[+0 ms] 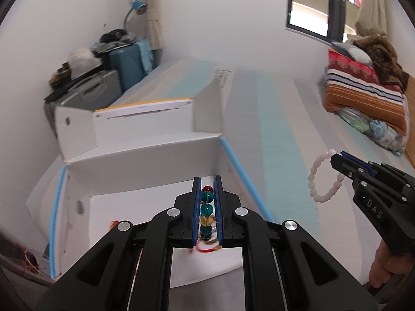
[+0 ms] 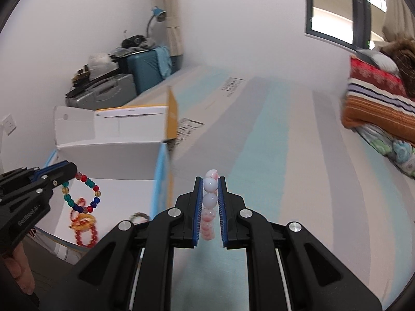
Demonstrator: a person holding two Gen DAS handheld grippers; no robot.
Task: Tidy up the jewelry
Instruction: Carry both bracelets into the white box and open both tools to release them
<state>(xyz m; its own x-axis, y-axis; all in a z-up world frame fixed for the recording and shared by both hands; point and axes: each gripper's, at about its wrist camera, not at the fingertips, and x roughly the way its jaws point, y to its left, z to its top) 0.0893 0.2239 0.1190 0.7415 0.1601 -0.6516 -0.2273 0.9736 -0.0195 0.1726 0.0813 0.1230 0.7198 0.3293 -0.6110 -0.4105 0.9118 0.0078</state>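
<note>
"DAS" on the right tool (image 1: 337,159)

Round glass-bead bracelet (image 2: 82,194): red, teal, amber and deep blue beads; smooth pale bead bracelet (image 1: 324,178): milky white blotched pink. Open cardboard box (image 1: 145,153): white walls, sky-blue edging, yellow flap. Flat bedsheet (image 2: 285,155): broad grey, aqua and cream stripes; folded blanket (image 1: 363,88): orange, red, white, navy bands.

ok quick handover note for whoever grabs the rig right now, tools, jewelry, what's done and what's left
Left tool: shut on the multicolour bead bracelet, held above the white box.
Right tool: shut on the pale pink bracelet, held in the air over the striped bed cover.
In the box: a red bracelet and an orange one.
Left to do: neither held bracelet is put down yet.
</note>
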